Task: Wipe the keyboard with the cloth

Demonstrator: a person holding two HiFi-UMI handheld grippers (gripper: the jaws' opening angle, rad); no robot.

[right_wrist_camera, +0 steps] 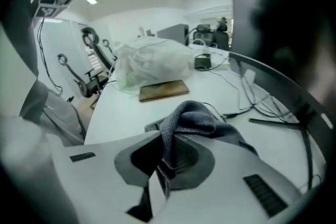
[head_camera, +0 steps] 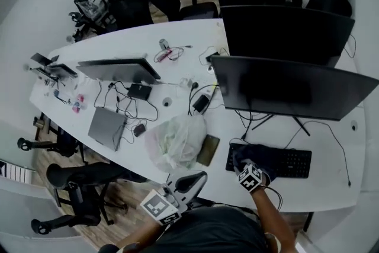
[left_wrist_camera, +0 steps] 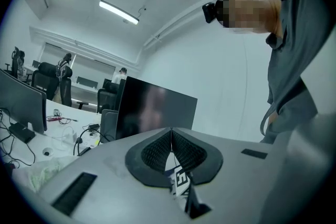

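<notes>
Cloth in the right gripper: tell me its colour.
The cloth is grey, with a slight blue tinge; the right gripper view shows it best.

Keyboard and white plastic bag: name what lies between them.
A flat brown pad, beside the bag and left of the keyboard; the head view shows it.

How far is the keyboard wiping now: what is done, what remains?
Done: the cloth is clamped in the right tongs. In hand: it rests on the left end of the keyboard in the head view. Left: its bare right part; how clean that is cannot be told. The left tongs are shut and empty.
</notes>
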